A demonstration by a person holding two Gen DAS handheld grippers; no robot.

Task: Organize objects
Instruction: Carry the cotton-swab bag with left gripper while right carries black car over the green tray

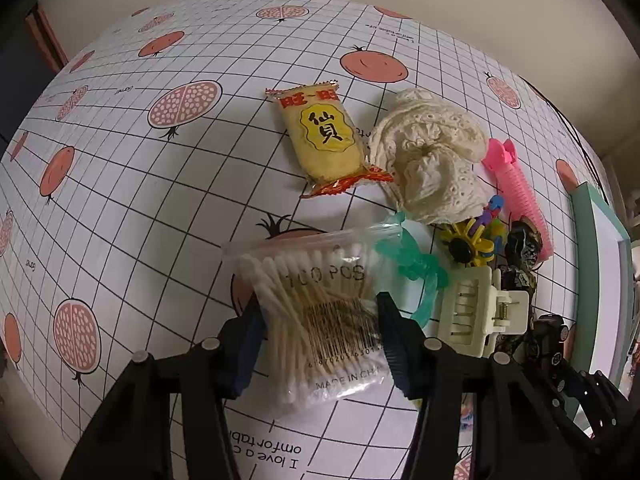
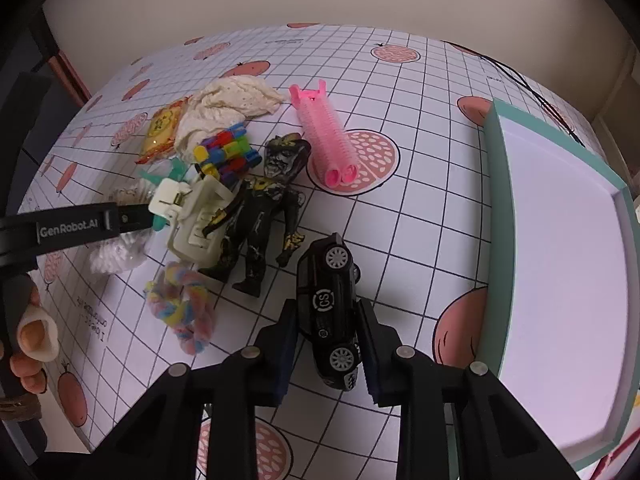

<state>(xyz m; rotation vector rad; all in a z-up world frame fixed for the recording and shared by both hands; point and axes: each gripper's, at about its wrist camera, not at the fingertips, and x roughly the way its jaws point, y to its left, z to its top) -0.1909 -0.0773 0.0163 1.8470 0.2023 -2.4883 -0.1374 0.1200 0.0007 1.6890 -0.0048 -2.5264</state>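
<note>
So, readable stuff first, left to right. The clear plastic bag of cotton swabs (image 1: 312,280) says "100 PCS" and "MADE IN CH…", with a barcode. The yellow snack packet with orange ends (image 1: 324,136) has 旺旺 in red and 仙贝 in black. The black toy car (image 2: 328,304) has "CS" in a white ring on it. In the right wrist view, the left gripper's arm reads "GenRobot.AI". The cloth itself has upside-down print, "I love a c… omfortabl…".

The surface (image 1: 140,200) is covered in a white grid-pattern cloth with pinkish pomegranates and oranges. There's a plain beige wall behind its far edge.

The pile sits mid-surface, just past the swab bag. It has a cream lace cloth (image 1: 428,152), a green ribbon bow (image 1: 412,264), a cream claw hair clip (image 1: 472,308) and a pink ridged hair roller (image 1: 520,192). There's also a bundle of coloured plastic blocks (image 2: 228,152), a dark zombie-looking figure (image 2: 264,208) lying on its back, and a pastel braided rope (image 2: 188,312) nearer the front edge.

Only two containers: the bag, stuffed with swabs, and a teal-rimmed box tray (image 2: 496,200) with a white inside, along the right edge.

The left gripper (image 1: 316,312) has its jaws pinched on the sides of the swab bag. The right gripper (image 2: 326,320) is clamped on the toy car, which is tipped on its side right next to the tray.
</note>
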